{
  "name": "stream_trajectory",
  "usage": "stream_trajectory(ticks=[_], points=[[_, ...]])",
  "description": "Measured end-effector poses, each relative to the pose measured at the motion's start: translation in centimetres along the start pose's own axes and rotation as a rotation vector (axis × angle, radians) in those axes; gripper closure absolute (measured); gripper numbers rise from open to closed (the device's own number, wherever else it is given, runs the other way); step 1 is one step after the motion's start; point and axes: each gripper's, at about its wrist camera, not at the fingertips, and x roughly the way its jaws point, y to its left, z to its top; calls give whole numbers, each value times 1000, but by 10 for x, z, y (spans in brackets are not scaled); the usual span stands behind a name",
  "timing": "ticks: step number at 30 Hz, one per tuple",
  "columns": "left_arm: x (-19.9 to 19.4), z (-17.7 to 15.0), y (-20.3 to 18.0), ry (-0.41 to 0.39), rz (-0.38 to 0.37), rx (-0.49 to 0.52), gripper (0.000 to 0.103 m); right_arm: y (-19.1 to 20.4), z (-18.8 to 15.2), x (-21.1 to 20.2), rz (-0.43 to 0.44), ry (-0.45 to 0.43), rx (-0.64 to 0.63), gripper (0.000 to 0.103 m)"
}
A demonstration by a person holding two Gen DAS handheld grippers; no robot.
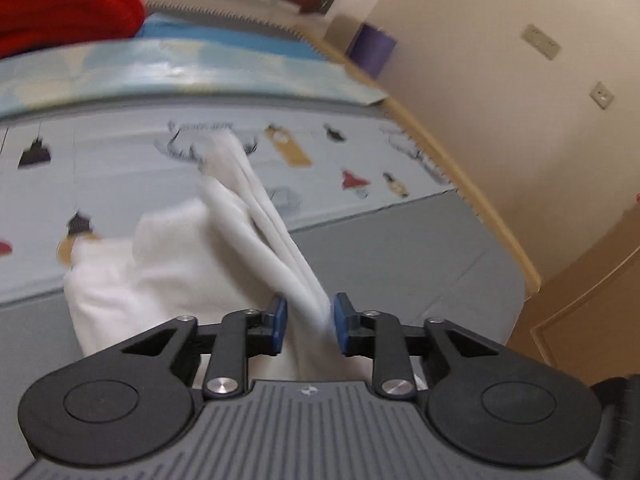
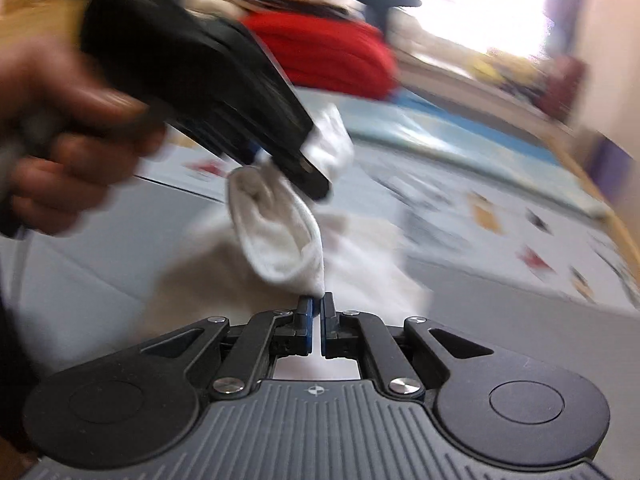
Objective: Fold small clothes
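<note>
Right now, right claw (image 2: 318, 312) is pinched tight on the white sock (image 2: 280, 232), lifted over the grey mat (image 2: 500, 300). Left claw (image 1: 310, 320) partway open w/ sock fabric between its pads, grip unclear.

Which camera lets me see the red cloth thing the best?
The right wrist view shows the red cloth best: almost the whole bundle sits in frame beyond the white sock, though blurred. The left wrist view catches only a part of it, cut off at the top left corner.
</note>
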Motion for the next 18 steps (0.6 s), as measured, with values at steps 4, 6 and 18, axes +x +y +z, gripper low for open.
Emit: stream_trajectory(ticks=[4,6,18], points=[[-5,-1,23,10,73,-65,71,-30,-27,27,-86,195,139,103],[-8,-3,36,43,105,-83,71,-41,-29,32,-53,197,211,100],[38,-64,40,453,135,161,72,-89,-30,71,-14,236,621,70]])
